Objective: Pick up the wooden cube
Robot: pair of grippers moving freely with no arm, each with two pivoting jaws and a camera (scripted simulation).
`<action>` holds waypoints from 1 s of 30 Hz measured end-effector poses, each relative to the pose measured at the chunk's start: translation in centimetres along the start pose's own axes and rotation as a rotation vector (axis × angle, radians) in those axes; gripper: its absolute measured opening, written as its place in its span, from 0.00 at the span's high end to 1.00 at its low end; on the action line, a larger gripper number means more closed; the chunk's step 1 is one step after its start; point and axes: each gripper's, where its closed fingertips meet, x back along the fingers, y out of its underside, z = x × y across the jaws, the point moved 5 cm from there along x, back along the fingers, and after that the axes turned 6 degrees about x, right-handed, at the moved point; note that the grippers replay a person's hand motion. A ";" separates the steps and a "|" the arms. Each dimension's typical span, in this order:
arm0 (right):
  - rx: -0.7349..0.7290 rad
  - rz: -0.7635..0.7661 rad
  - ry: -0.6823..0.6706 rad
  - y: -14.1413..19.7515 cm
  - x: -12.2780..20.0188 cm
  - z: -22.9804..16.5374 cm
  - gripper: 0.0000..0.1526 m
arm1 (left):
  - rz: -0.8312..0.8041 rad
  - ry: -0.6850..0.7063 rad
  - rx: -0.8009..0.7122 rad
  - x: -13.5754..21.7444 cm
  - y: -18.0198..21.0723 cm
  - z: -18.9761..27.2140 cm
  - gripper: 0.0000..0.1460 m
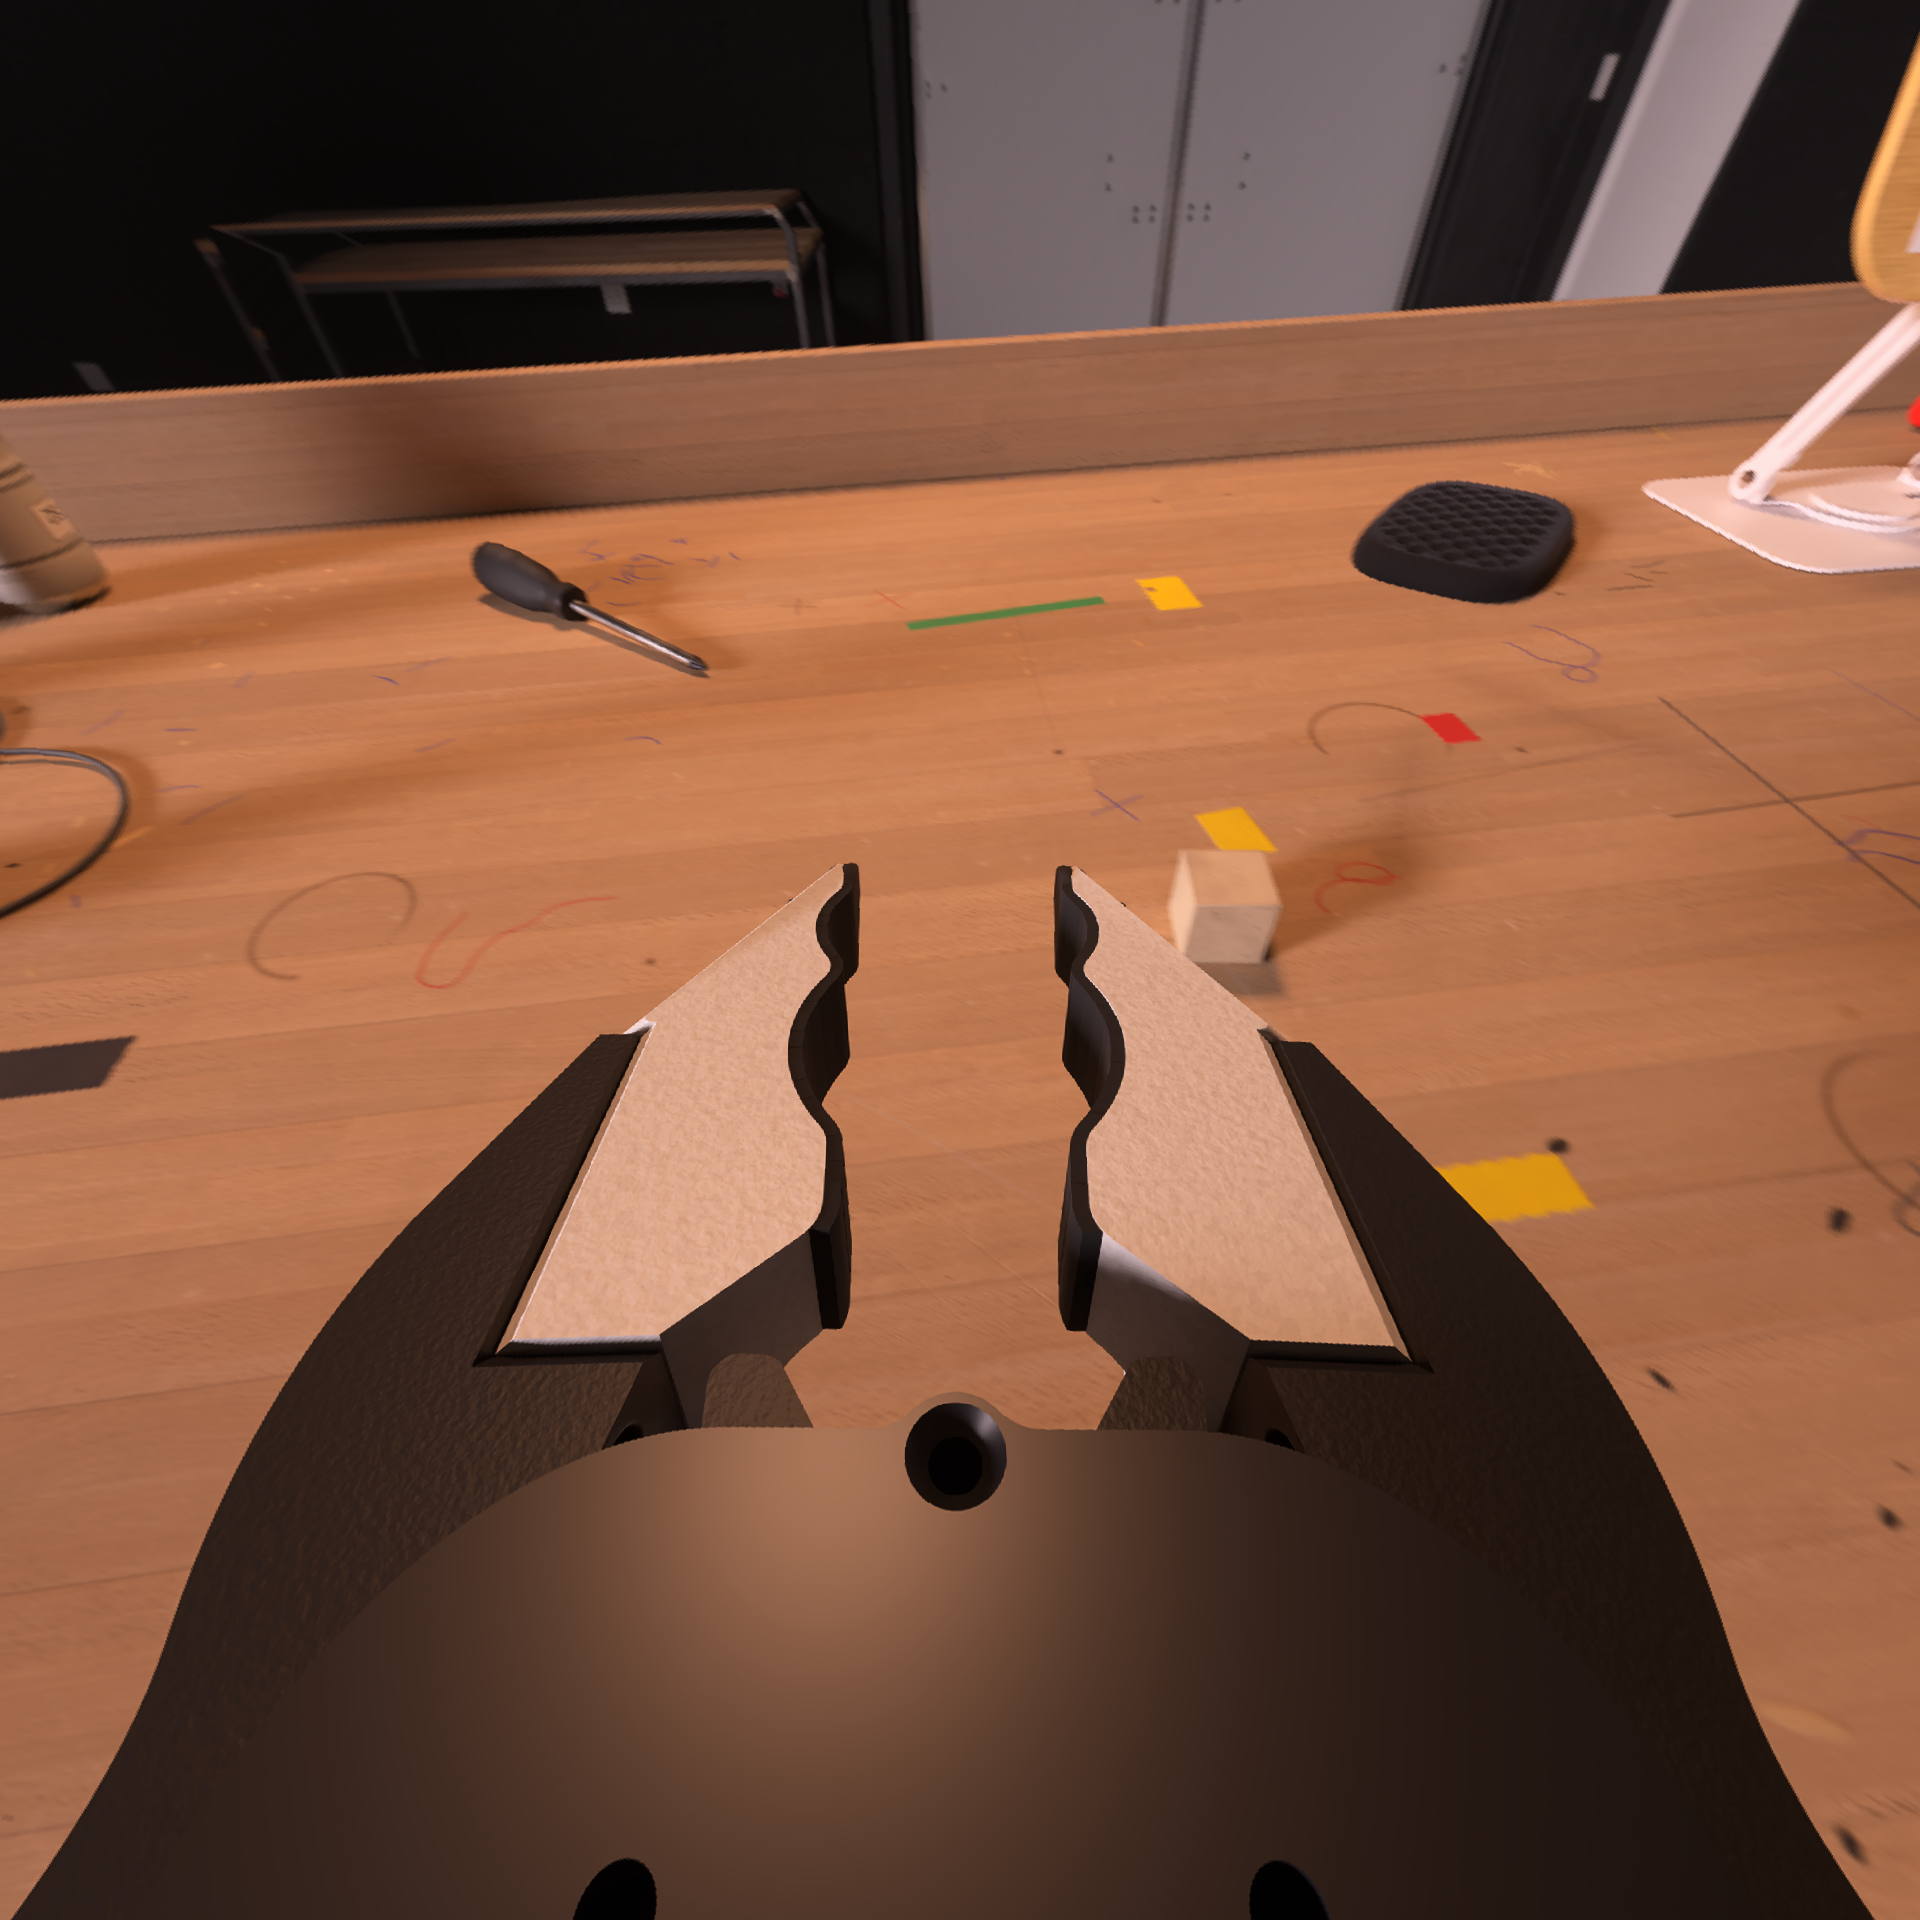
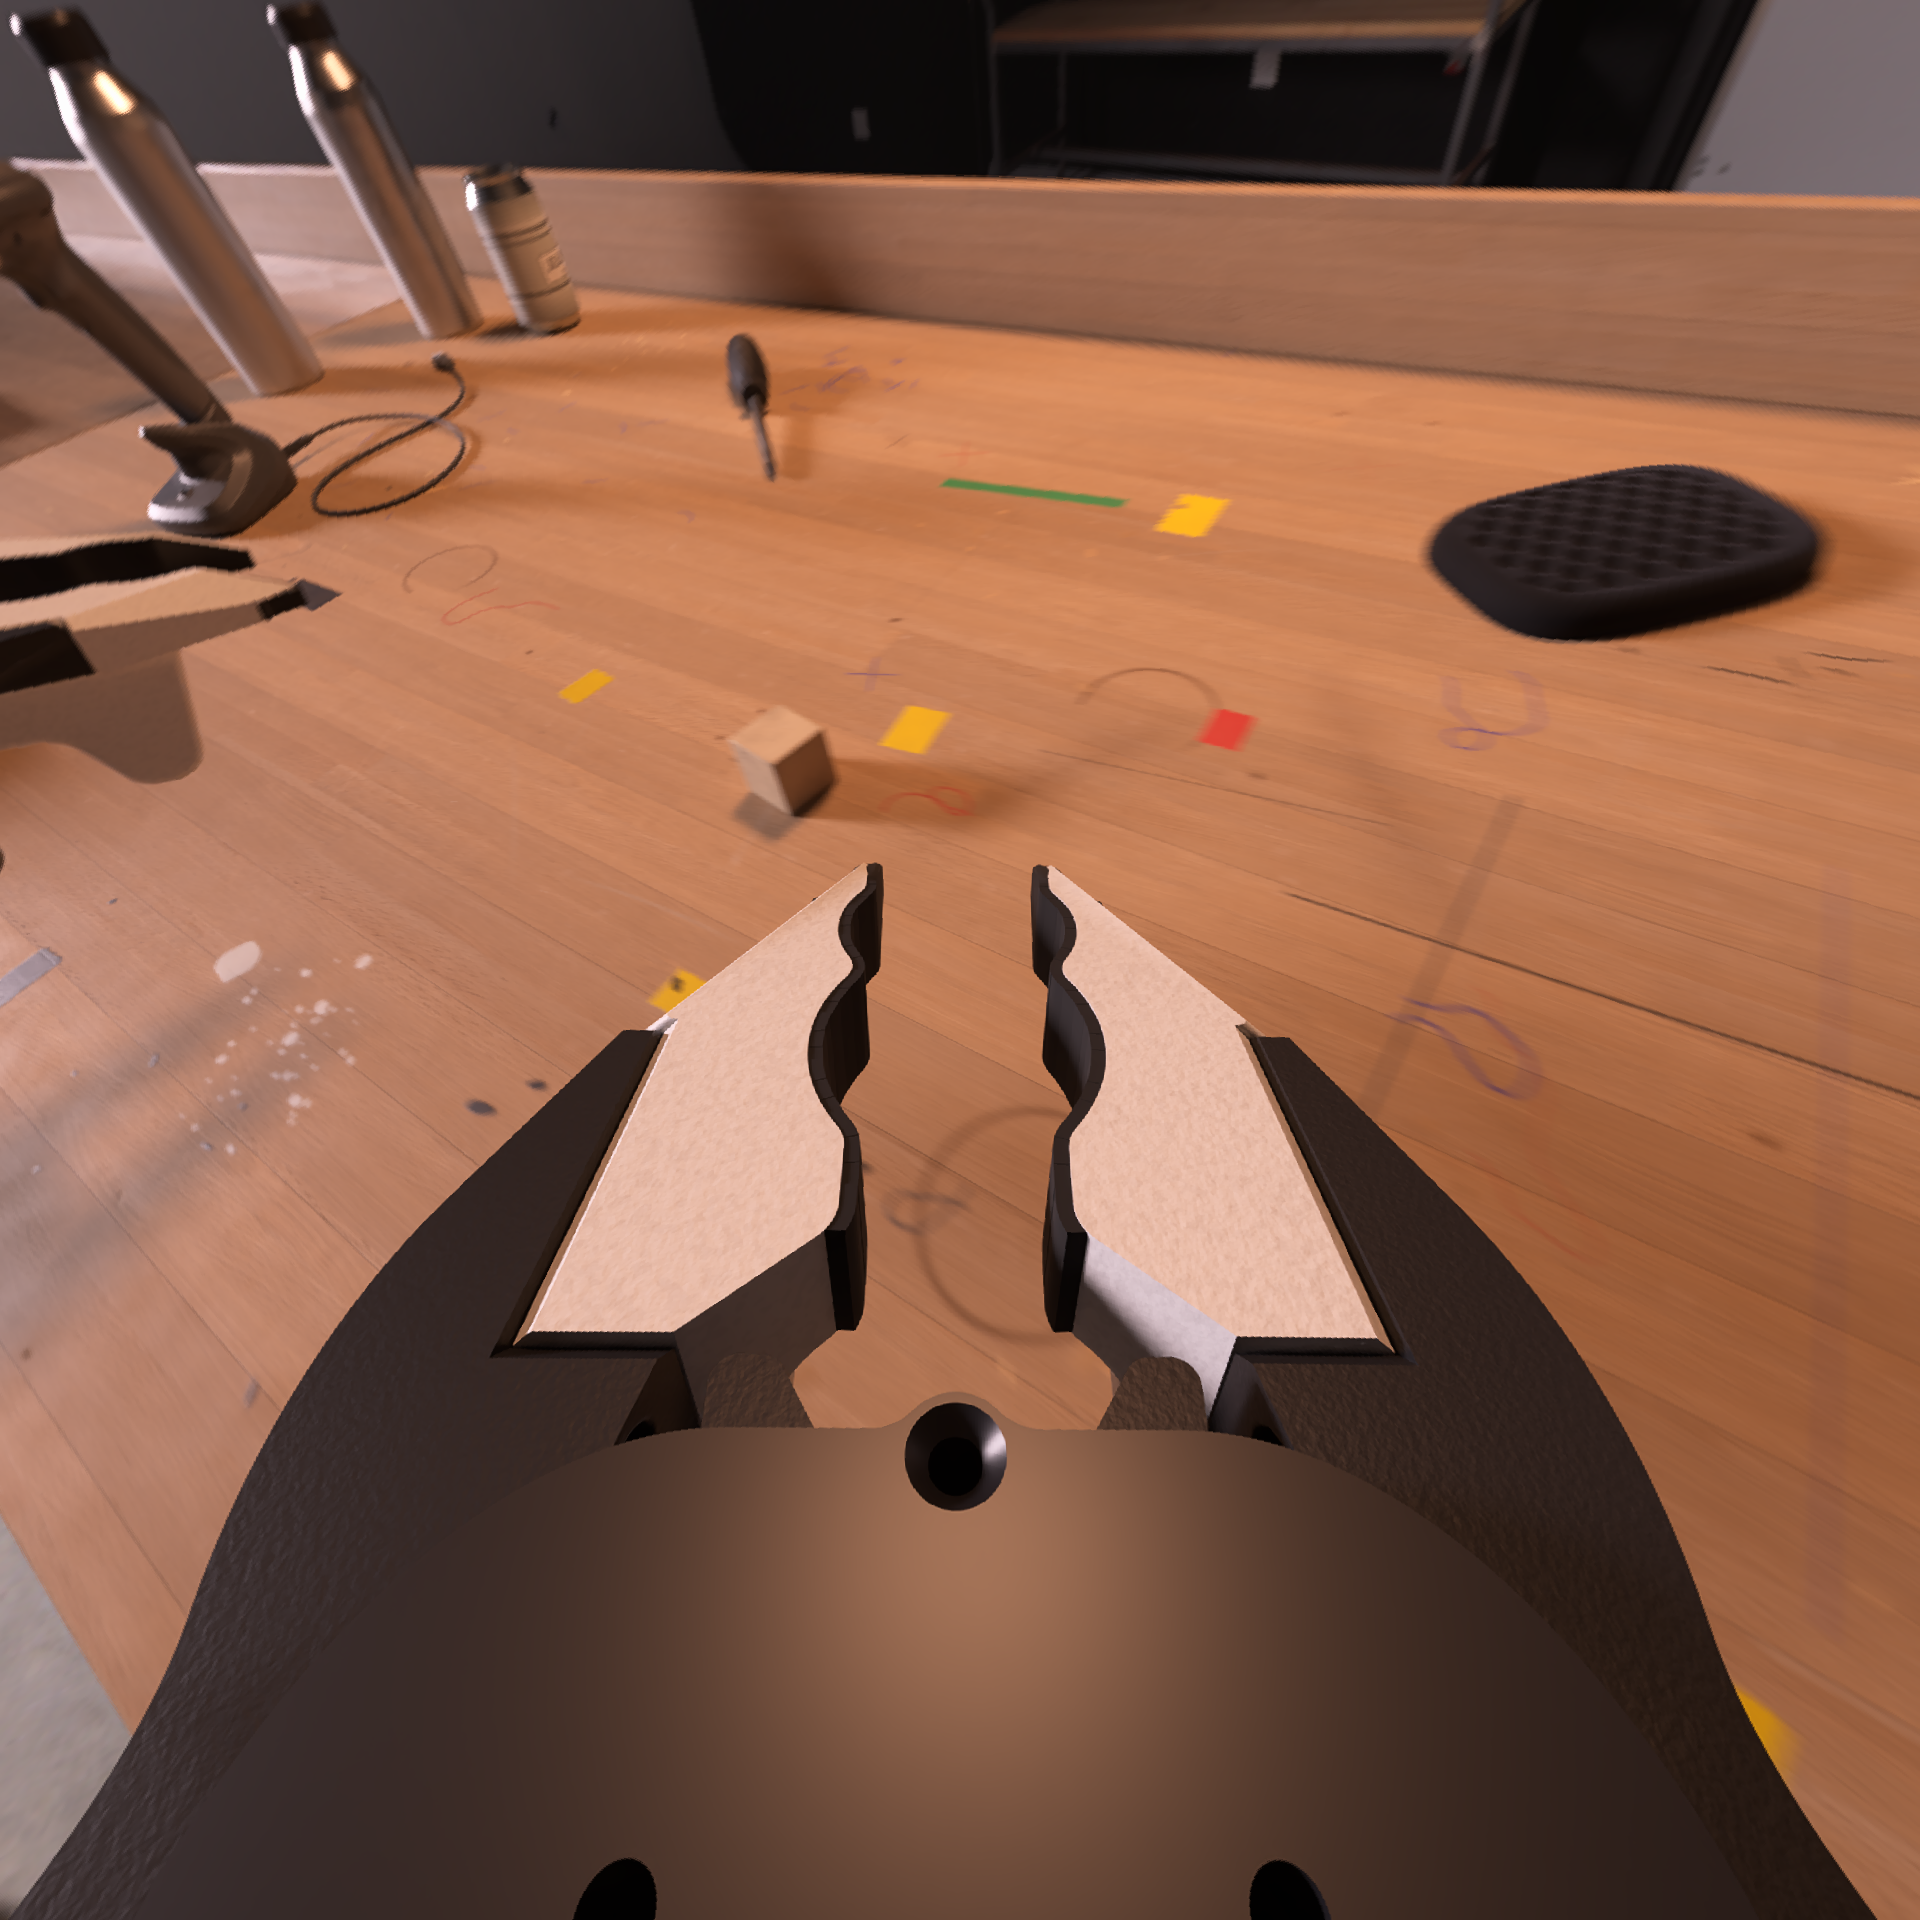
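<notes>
A small pale wooden cube [image 1: 1224,902] sits on the wooden table [image 1: 727,790], just right of and slightly beyond my left gripper's right fingertip. My left gripper [image 1: 956,883] is open and empty, above the table. In the right wrist view the cube [image 2: 781,769] lies ahead and a little left of my right gripper [image 2: 956,883], which is open and empty. The left gripper [image 2: 156,613] also shows at the left edge of the right wrist view, to the left of the cube.
A black screwdriver [image 1: 582,605] lies at the back left, a black honeycomb pad [image 1: 1465,540] at the back right, a white stand [image 1: 1808,499] far right. Metal bottles [image 2: 177,208], a cable [image 2: 395,457] and a wooden rear wall [image 1: 935,416] bound the table. Coloured tape marks dot the surface.
</notes>
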 end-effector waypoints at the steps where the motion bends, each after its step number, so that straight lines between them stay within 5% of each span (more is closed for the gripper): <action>1: -0.008 0.014 0.011 0.3 1.8 1.9 0.81 | -0.007 0.014 0.003 0.3 0.3 0.8 0.74; 7: -0.026 0.068 0.210 6.7 11.9 14.5 0.74 | -0.009 0.160 0.279 1.6 3.0 6.5 0.76; 10: -0.038 0.064 0.436 10.8 16.0 20.3 0.73 | -0.053 0.180 0.198 0.9 3.7 8.2 0.75; 14: -0.177 0.098 0.535 12.9 18.5 25.1 0.72 | -0.066 0.093 0.033 0.2 4.4 8.3 0.75; 20: -0.311 0.149 0.558 13.9 19.1 27.3 0.73 | -0.117 0.135 0.192 -0.6 5.0 7.3 0.75; 30: -0.280 0.086 0.573 14.4 18.5 27.0 0.74 | -0.126 0.134 0.178 -0.8 5.2 7.1 0.75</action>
